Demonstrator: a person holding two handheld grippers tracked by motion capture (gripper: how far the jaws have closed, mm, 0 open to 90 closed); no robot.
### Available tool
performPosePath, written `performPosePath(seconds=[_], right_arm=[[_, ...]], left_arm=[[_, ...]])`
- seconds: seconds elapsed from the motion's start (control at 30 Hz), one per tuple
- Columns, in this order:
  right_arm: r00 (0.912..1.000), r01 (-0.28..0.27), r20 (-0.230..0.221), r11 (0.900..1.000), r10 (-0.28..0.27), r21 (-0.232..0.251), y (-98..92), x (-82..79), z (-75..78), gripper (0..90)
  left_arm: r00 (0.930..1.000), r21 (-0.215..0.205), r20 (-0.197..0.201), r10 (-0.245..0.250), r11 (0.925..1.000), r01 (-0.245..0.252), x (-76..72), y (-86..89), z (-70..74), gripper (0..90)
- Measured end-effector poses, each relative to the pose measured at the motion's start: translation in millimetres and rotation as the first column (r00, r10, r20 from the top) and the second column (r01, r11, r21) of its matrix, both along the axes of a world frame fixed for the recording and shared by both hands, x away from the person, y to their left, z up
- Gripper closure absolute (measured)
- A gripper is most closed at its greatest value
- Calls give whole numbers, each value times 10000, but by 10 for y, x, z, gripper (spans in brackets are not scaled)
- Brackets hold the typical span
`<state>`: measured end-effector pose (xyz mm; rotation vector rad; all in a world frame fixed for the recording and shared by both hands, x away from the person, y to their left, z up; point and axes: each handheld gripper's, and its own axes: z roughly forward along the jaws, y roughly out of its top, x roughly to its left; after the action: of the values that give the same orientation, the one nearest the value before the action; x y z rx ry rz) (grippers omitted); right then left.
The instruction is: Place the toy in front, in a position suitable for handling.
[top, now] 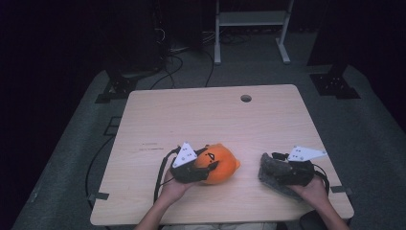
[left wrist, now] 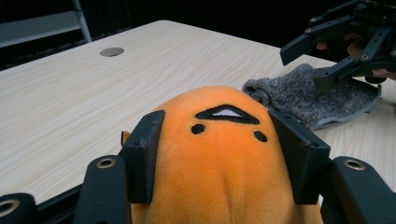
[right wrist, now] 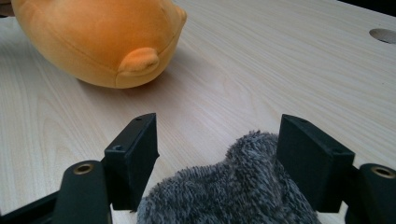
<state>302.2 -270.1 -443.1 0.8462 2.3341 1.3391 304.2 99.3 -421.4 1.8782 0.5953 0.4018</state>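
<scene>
The left claw (left wrist: pixel 219 154) is clamped across the orange plush toy (left wrist: pixel 219 140) resting on the counter (top: pixel 201 115), while the right claw (right wrist: pixel 217 163), jaws apart, straddles the grey fleece cloth (right wrist: pixel 233 191) beside it, apparently positioned for pickup.

High view looks down; both gripper views, close, share the orange plush (left wrist: pixel 224 154).

Orange plush toy (right wrist: pixel 100 39) cut off at top edge; grey fuzzy cloth (right wrist: pixel 233 191) cut at bottom (rest hidden).
</scene>
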Motion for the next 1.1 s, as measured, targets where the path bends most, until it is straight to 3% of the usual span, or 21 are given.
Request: performPosePath(seconds=[0.37,0.5,0.73,1.1], right_arm=[[10000,37,-12,10000,-37,28,-1,2,3,281],[10000,80,-36,10000,-80,10,4,12,2,281],[9999,164,10,9999,-164,-9,-15,4,5,281],[9997,245,-25,9997,-245,-53,-32,0,-2,281]], left_arm=[[9996,11,-176,-242,9997,242,4,-12,-64,385],[9992,61,-256,-314,9995,315,6,8,-64,275],[9998,-486,-107,-140,9987,135,-29,125,0,192],[10000,-602,-28,41,9982,-43,-12,183,1,178]])
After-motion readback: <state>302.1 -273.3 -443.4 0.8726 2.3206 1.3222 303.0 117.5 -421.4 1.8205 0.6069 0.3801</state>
